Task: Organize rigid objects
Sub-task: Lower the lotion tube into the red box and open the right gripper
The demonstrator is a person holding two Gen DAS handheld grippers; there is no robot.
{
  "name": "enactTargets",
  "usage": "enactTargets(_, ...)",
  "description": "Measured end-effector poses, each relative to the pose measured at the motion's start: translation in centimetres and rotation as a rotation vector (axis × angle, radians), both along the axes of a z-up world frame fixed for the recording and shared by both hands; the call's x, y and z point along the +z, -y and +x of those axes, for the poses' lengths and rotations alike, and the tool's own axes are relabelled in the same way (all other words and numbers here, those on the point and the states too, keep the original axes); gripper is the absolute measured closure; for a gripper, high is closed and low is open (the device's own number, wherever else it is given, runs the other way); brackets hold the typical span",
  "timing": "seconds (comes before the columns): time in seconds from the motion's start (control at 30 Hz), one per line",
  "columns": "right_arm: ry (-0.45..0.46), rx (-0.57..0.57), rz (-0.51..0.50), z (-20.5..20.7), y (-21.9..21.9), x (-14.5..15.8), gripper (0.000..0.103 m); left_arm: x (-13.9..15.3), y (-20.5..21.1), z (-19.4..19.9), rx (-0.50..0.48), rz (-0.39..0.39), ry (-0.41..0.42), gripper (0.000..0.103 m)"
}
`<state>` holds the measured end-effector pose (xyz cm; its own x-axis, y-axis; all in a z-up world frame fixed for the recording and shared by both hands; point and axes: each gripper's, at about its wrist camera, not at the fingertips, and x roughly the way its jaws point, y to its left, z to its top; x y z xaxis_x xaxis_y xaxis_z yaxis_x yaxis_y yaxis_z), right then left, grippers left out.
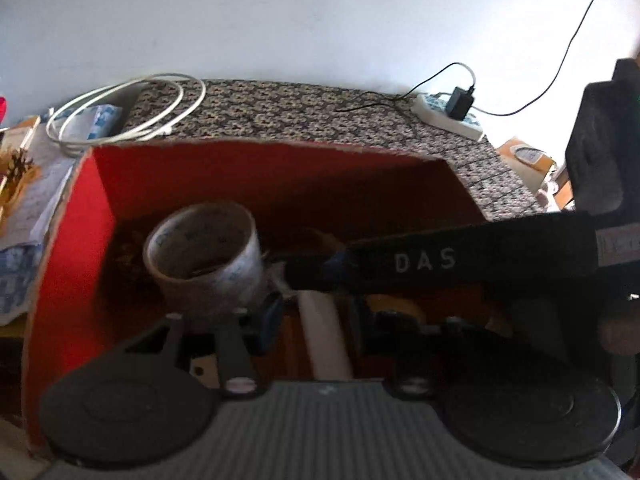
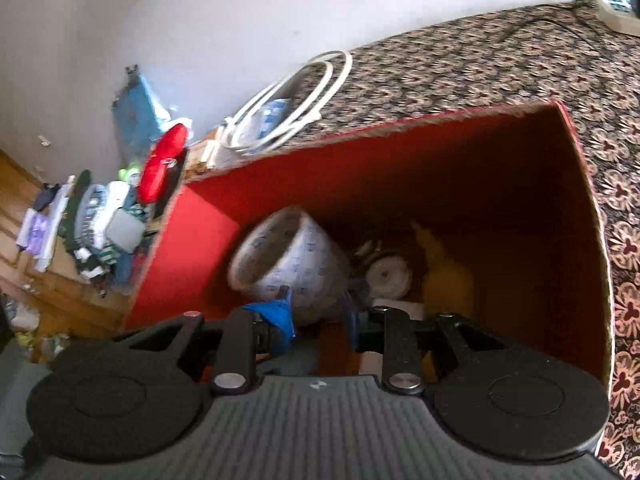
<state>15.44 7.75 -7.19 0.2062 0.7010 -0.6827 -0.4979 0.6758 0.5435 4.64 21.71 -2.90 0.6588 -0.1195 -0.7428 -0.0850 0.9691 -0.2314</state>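
Both claws are down inside the red cardboard box (image 1: 80, 240), so the step in hand looks like placing or rearranging the hard items at its bottom.

Nearest the left camera, the left gripper (image 1: 314, 316) points steeply down into the box. Its blue-padded fingers (image 1: 272, 320) stand narrow, with a smooth white plastic tube (image 1: 326, 336) lying between them. A sliver of gap shows on either side of the tube, so I judge it not yet gripped.

The right gripper (image 2: 316, 316) reaches in from the box's right wall and crosses above the left one. Its jaws are also narrow, at the lower rim of a wide roll of clear, blue-printed packing tape (image 1: 204, 256). The roll sits tilted towards the box's left wall, its open core facing up. One pad overlaps the roll's wall. Whether the pads truly pinch it I cannot tell, as blur hides the contact.

Further in, near the middle of the back wall, lie a small white round disc (image 2: 388, 274) and a dull yellow lump (image 2: 444, 280). Both are too dim to name.

The next move probably calls for care with the crossed arms: settle the roll flat against the left wall, then part the two claws without knocking the tube.

Beyond the box's far edge, the brown-and-cream patterned tablecloth (image 1: 288, 116) carries a coiled white cable (image 1: 128, 108) at its far left corner. A white power strip (image 1: 448, 116) lies at the far right.
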Motion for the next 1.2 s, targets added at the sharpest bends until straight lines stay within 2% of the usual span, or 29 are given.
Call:
enactTargets(0.07,-0.036,-0.015,0.029,0.3,0.4,-0.4,0.094,-0.3,-0.3,0.2,0.007,0.021,-0.014,0.077)
enactTargets(0.17,-0.039,-0.056,0.044,0.6,0.9,-0.4,0.093,-0.6,-0.5,0.5,0.023,0.052,-0.032,0.074)
enactTargets(0.23,-0.057,-0.080,0.053,0.7,1.1,-0.5,0.093,-0.8,-0.6,0.8,0.031,0.068,-0.044,0.065)
enactTargets(0.27,-0.065,-0.095,0.055,0.8,1.2,-0.6,0.091,-0.9,-0.6,0.8,0.034,0.077,-0.046,0.054)
enactTargets(0.3,-0.073,-0.109,0.058,0.8,1.3,-0.6,0.089,-0.8,-0.6,0.9,0.038,0.088,-0.048,0.051)
enactTargets(0.4,-0.093,-0.125,0.060,0.8,1.6,-0.7,0.089,-0.8,-0.4,1.0,0.043,0.107,-0.049,0.046)
enactTargets(0.6,-0.111,-0.154,0.090,0.7,1.9,-0.9,0.089,-1.0,0.3,1.4,0.056,0.162,-0.076,0.043)
enactTargets(0.77,-0.029,-0.170,0.097,-0.2,1.9,-0.2,0.083,-0.6,0.8,1.0,0.064,0.198,-0.068,0.039)
enactTargets(0.93,0.085,-0.218,0.002,-1.3,1.8,1.3,0.081,-0.1,0.7,0.1,0.077,0.208,-0.053,0.037)
enactTargets(1.1,0.098,-0.195,-0.010,-1.8,2.6,2.4,0.081,0.7,0.5,-0.8,0.099,0.212,-0.036,0.035)
enactTargets(1.2,0.153,-0.191,-0.087,-2.5,2.4,3.3,0.082,1.2,0.4,-1.4,0.110,0.212,-0.026,0.034)
